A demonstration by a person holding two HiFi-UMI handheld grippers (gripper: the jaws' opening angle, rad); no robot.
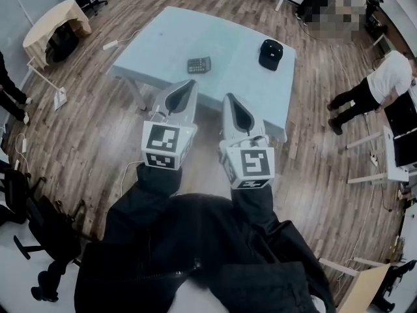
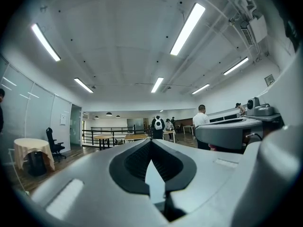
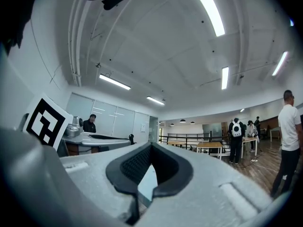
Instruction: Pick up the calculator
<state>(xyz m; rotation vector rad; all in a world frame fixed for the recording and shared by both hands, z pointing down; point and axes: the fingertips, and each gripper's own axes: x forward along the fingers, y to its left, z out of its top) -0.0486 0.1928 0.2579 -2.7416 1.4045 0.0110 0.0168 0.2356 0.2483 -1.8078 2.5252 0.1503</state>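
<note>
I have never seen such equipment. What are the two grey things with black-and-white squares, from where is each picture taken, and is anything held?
No robot is here: a person in dark sleeves holds two hand tools, each a gripper with two jaws. The head view, from a camera on the person's head, looks down on the left gripper and the right gripper; the marker cubes are parts of them. The two gripper views come from cameras riding on the grippers, looking along the jaws into the room. On the light blue table lie a calculator and a black cap, apart from each other. Both grippers have their jaws together and hold nothing; neither touches the calculator.
</note>
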